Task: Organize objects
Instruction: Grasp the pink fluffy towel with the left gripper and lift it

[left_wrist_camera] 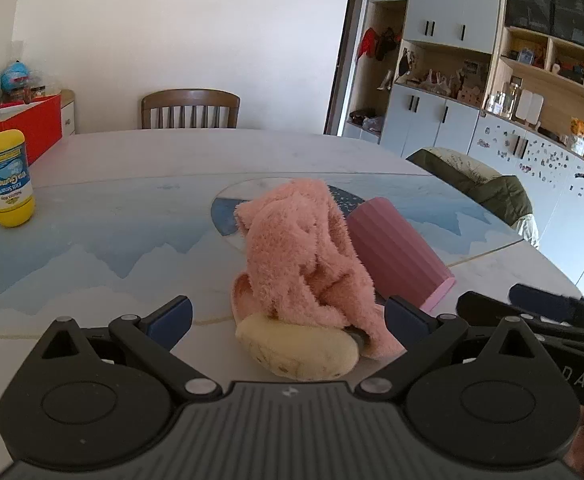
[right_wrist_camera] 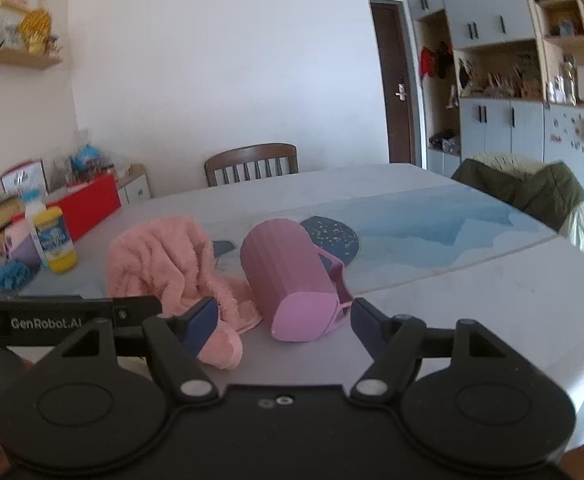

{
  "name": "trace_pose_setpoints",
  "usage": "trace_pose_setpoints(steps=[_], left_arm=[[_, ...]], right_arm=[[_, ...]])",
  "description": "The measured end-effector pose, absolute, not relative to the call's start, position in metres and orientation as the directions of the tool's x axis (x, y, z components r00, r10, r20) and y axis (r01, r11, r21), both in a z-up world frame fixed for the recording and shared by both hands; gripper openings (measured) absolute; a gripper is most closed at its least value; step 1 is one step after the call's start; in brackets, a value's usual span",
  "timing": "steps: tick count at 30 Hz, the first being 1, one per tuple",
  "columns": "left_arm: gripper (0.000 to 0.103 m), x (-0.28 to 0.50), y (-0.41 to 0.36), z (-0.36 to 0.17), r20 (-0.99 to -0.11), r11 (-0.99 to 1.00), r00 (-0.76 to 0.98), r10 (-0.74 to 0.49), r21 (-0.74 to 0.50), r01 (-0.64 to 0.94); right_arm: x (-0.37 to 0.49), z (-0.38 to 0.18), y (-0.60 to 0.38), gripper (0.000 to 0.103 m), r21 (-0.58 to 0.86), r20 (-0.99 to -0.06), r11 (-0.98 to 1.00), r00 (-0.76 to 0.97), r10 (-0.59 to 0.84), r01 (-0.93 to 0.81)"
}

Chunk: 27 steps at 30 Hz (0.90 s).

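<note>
Soft, even daylight, faint shadows, strong fisheye bending at the edges, slight blur in the right wrist view.

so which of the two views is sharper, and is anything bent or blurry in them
Left wrist view is sharper: the yellow bottle label is crisp and the pink towel shows its fibres. Right wrist view is softer, with the same yellow bottle smeared at the left edge. Both are fisheye: the table edge and the cabinets bow, and the corners go dark.
</note>
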State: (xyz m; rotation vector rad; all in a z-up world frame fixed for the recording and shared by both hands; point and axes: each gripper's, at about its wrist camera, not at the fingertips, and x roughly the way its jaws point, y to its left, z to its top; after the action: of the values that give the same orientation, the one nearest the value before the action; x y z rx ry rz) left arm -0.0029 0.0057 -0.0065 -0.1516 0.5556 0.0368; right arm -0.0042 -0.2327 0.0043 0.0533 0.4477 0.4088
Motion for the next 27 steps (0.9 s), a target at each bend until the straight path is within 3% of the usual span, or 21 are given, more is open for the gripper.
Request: trace_pose_setpoints(steps=[17, 22, 27], left_arm=[[0.103, 0.048, 0.014, 0.009, -0.52, 0.991, 0.848, -0.106, -0.123, 0.049], [0.103, 0.084, 0.01, -0.003, -0.609, 0.977, 0.765, -0.208, -0.091, 0.192], [0.103, 0.099, 0.002, -0.021, -0.637, 0.968, 0.746, -0.196, -0.003, 0.252]], right_arm=[[0.04, 0.006, -0.232, 0.073, 0.033, -0.463, 0.882, 0.775, 0.43, -0.47], [0.054, 0.002, -0.232, 0.073, 0.036, -0.491, 0.865, 0.745, 0.451, -0.5], [0.059, -0.001, -0.227, 0.073, 0.016, -0.512, 0.842, 0.719, 0.47, -0.539]])
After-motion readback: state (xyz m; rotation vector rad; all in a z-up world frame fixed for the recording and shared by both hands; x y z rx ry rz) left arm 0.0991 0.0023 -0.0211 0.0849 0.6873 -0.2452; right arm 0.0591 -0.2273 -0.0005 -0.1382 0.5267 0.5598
